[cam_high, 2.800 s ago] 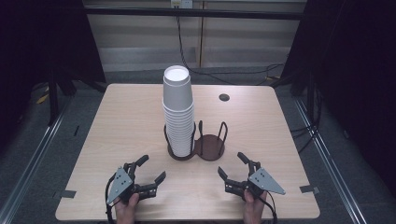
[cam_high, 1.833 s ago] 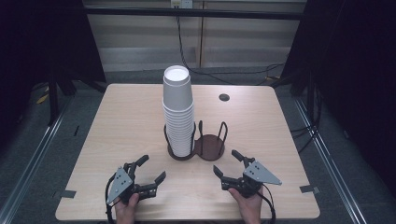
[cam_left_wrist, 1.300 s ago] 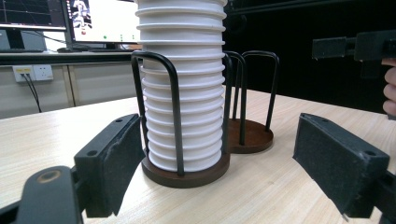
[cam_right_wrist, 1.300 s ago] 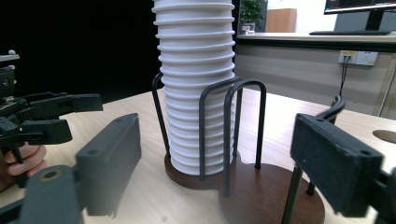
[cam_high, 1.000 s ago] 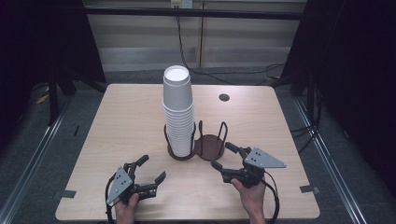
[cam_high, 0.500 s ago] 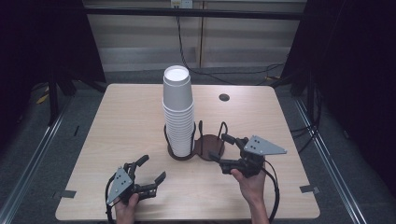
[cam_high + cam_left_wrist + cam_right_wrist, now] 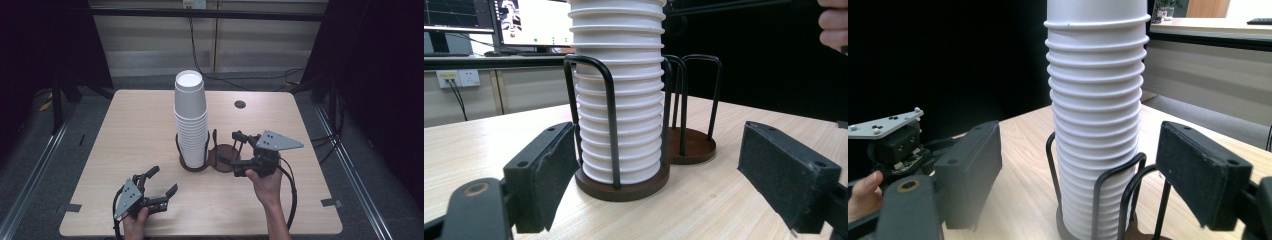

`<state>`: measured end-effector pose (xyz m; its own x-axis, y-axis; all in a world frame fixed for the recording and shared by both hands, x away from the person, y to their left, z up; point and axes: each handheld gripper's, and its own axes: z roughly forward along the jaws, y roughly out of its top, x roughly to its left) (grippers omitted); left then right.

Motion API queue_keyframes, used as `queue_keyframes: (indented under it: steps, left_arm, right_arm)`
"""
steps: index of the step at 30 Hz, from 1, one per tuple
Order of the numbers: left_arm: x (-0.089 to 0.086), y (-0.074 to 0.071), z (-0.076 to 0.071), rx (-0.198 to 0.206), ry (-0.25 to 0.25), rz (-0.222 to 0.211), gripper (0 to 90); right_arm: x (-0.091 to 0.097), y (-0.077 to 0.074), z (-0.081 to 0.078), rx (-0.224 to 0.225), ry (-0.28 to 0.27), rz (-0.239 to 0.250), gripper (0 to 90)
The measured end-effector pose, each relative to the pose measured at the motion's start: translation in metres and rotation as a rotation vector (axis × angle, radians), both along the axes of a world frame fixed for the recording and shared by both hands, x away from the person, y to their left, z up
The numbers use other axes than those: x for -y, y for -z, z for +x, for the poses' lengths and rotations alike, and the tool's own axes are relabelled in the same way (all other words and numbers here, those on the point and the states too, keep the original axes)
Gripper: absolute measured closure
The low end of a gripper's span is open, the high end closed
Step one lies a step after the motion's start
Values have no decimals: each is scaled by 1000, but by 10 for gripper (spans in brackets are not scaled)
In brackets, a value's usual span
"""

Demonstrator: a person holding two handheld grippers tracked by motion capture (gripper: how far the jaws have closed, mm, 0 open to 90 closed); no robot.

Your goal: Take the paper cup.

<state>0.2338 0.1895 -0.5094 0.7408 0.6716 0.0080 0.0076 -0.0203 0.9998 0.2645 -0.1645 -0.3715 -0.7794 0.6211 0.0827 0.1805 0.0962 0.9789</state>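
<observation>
A tall stack of white paper cups [image 7: 190,120] [image 7: 619,100] [image 7: 1095,115] stands in the left ring of a black wire holder [image 7: 183,159] [image 7: 610,120] [image 7: 1108,200] with two brown round bases. The right base [image 7: 229,152] [image 7: 691,147] is bare. My right gripper [image 7: 229,148] [image 7: 1085,185] hangs open above the table beside that bare base, pointing at the stack, nothing between its pads. My left gripper [image 7: 162,181] [image 7: 664,195] rests near the front edge, open, aimed at the holder from a distance. It also appears in the right gripper view, my left gripper [image 7: 893,140] at the far left.
A small dark round cap [image 7: 240,104] sits in the tabletop behind the holder. The light wooden table [image 7: 130,125] is bordered by dark floor and black frames. Monitors [image 7: 529,22] stand on a desk beyond it.
My right gripper has risen off the table and moved forward toward the holder's bare base. The left gripper and the cups have not moved.
</observation>
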Motion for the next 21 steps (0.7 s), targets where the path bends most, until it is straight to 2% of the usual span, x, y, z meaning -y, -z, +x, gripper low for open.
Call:
queue_keyframes:
  steps: [10,12,21]
  left_arm:
    - [0,0,0,0,0,0,156]
    - [0,0,0,0,1,0,156]
    - [0,0,0,0,5,-6,155]
  right_arm:
    - [-10,-19,12,-16,-30,-68,189]
    - [-13,-27,16,-16,-33,-78,277]
    - [-20,-52,27,-23,-52,-129,219]
